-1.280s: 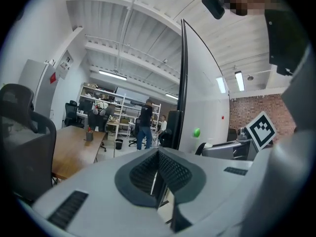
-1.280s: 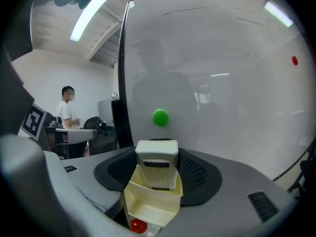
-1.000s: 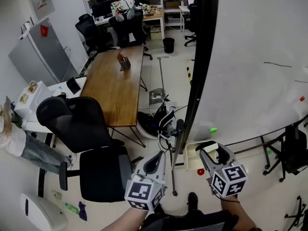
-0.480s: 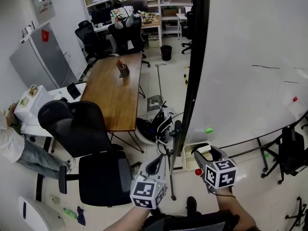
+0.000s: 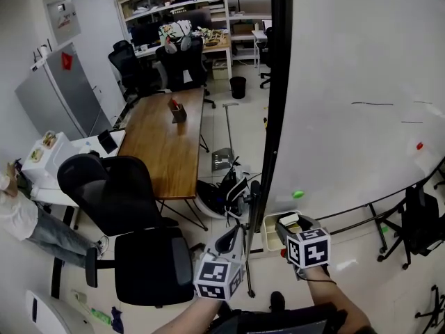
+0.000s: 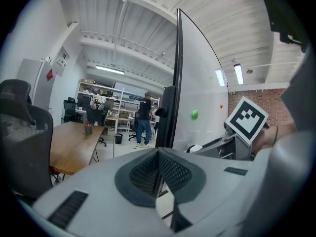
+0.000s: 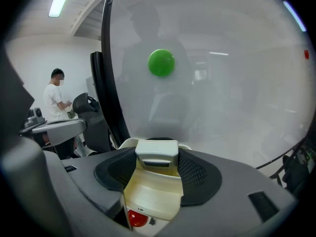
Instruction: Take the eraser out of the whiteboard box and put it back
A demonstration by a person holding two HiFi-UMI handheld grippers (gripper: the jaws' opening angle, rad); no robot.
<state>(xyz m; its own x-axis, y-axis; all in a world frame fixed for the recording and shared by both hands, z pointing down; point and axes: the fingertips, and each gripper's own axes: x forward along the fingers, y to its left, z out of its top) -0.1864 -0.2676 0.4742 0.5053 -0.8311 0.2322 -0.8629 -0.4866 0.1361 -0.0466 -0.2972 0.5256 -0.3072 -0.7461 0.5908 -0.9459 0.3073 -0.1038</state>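
The right claw (image 7: 157, 163) stands wide and pinches the eraser (image 7: 157, 152) by its two flanks, the dark ribbed pads lying against either side of it at the lower middle of the right gripper view. The eraser sits at the mouth of the cream whiteboard box (image 7: 148, 199), toward the box's far end, close to the whiteboard (image 7: 222, 83). I cannot tell whether its underside already rests on the box's floor or hangs just above it. In the head view the same pair shows at lower centre-right, at the foot of the board beside its black edge post. The eraser should handle easily. It looks like a light, stiff plastic shell that will not give under the pads, though its smooth sides could slip if the squeeze were slack. The flanks where the pads sit now seem the right hold, since that leaves the top and bottom free to slide past the box's walls. It is a pale grey-white block with rounded corners and a darker slot or band across the face turned toward the camera. A green magnet (image 7: 161, 62) sits on the board above it, and a red round one (image 7: 138, 219) shows under the box. The left claw (image 6: 158, 153) is pressed together on nothing, held level to the left, off the board.
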